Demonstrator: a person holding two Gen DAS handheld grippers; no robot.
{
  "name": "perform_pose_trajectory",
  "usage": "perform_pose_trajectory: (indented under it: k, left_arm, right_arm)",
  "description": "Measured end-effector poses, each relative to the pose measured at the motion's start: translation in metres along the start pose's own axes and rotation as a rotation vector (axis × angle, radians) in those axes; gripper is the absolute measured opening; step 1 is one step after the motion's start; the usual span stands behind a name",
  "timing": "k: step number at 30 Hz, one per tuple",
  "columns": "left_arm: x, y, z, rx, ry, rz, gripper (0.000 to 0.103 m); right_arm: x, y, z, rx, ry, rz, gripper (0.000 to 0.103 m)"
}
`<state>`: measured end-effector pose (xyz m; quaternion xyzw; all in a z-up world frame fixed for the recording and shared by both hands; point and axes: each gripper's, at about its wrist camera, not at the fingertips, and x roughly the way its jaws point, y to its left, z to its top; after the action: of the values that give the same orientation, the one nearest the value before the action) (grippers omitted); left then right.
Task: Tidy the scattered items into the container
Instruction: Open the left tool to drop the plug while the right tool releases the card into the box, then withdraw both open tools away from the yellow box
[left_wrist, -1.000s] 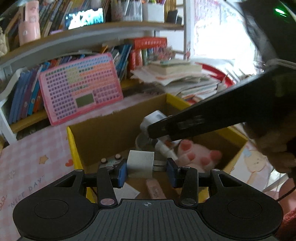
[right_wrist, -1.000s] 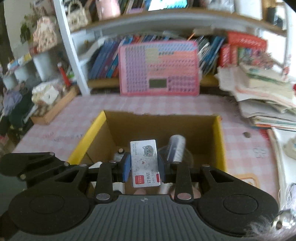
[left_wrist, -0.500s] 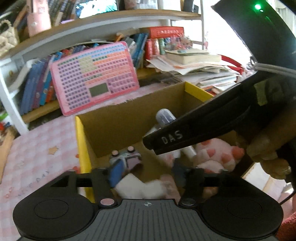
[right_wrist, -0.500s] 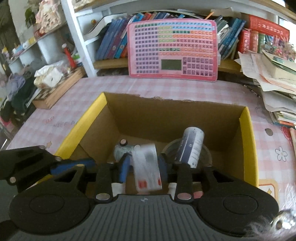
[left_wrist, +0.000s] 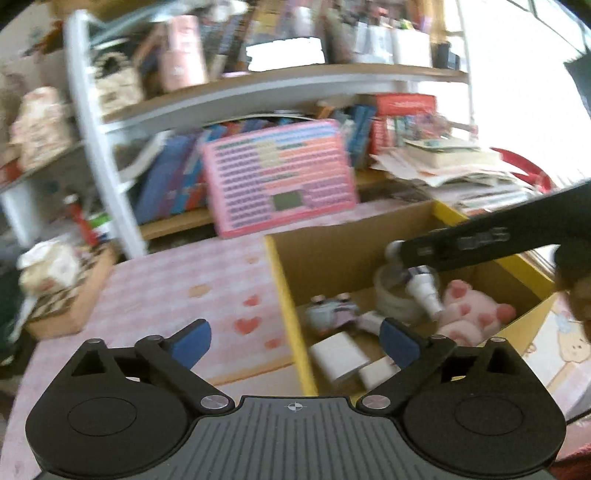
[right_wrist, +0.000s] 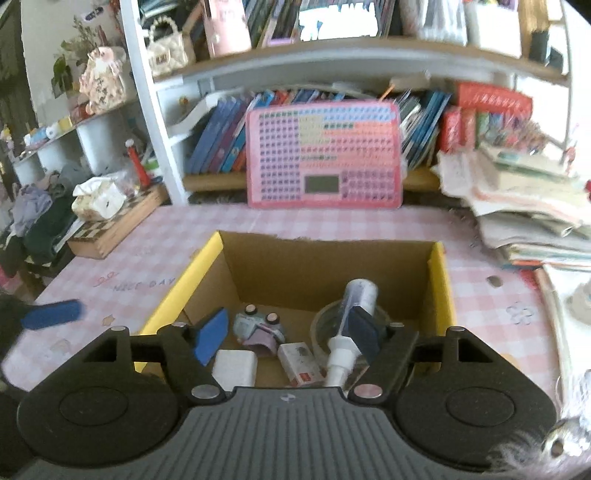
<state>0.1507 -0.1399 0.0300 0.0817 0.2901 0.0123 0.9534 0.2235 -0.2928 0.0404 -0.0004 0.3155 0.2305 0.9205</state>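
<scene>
My left tongs: spreading wide, nothing between the blue pads; one pad hangs over the tablecloth, the other over the box's near corner.
My right tongs: jaws opening over the box, pinching nothing; the things between the pads lie loose on the box floor.
Box: brown cardboard with yellow rims, open-topped, at 12 o'clock from my right tongs and at 2 o'clock from my left.
White block: flat on the box floor at the near edge, close to my right tongs' left pad.
Staple packet: small white carton with a red end, lying beside the block; its print is too small to read.
Spray bottle: tilted, nozzle toward me, leaning in a clear round tub.
Toy car: grey-blue, wheels up, behind the packet.
Pink plush: in the box's right part.
Writing: "NICE DAY" on the pink checked tablecloth, at 10 o'clock from the box.
Room: pink keyboard-like board propped against shelved books at 12 o'clock; a paper stack at 2 o'clock.
</scene>
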Motion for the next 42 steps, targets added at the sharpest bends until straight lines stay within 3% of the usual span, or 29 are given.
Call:
perform_pose_trajectory:
  k: [5,12,31,42]
  left_arm:
    - [-0.033,0.030,-0.020,-0.088,-0.017,0.065,0.101]
    - [-0.067,0.062,-0.041,-0.193,-0.020,0.087,0.101]
    - [-0.131,0.090,-0.104,-0.200,0.028,0.081,0.102]
    - [-0.143,0.104,-0.119,-0.248,0.048,0.063,0.102]
  right_arm:
    - [-0.027,0.008,-0.015,0.000,-0.037,-0.043,0.073]
    - [-0.057,0.027,-0.044,0.046,-0.031,-0.106,0.076]
    - [-0.101,0.113,-0.106,-0.009,0.027,-0.131,0.086]
    - [-0.113,0.131,-0.126,-0.023,0.058,-0.164,0.089]
